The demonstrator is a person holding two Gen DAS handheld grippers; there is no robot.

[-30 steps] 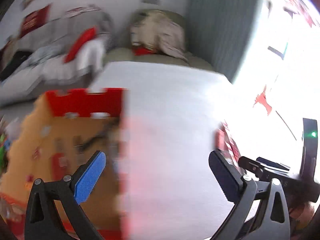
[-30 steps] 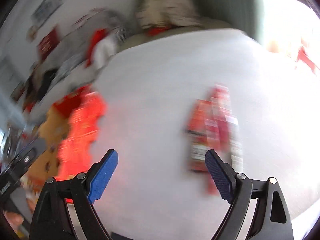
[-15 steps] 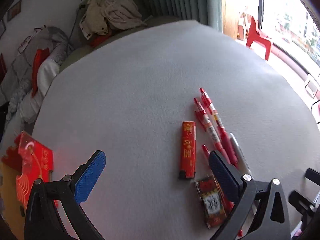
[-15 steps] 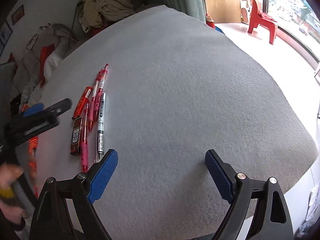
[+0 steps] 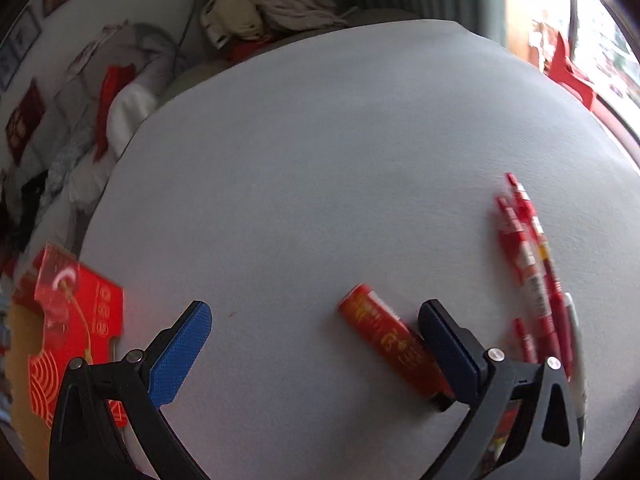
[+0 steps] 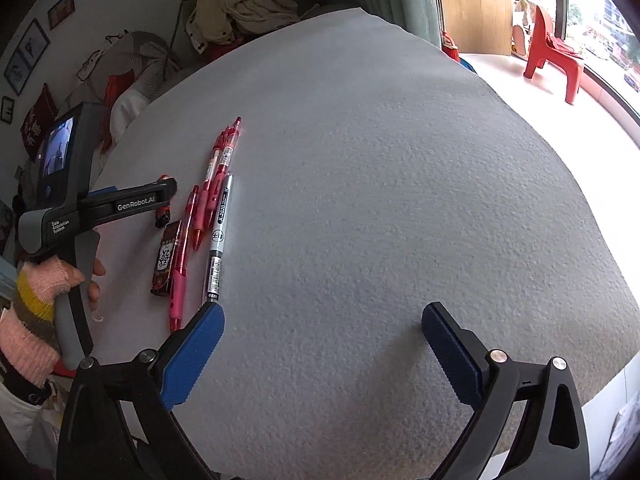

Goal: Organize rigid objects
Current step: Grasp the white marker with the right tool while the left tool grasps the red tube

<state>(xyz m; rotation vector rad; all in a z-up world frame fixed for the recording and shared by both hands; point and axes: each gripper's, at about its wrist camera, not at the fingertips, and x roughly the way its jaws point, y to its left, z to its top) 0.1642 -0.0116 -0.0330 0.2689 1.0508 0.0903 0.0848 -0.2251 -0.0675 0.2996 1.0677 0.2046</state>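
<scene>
- An approach is judged under way: the left gripper, jaws wide and empty, is poised beside the red printed cylindrical tube.
- The right gripper, jaws opening with nothing between, is held above the grey felt tabletop.
- Next, straddling the tube is called for.

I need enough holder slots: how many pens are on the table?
5, clustered at the left: two red pens farthest, a third red pen below, a silver pen rightmost, a pink pen nearest. Overlap may hide another.
</scene>
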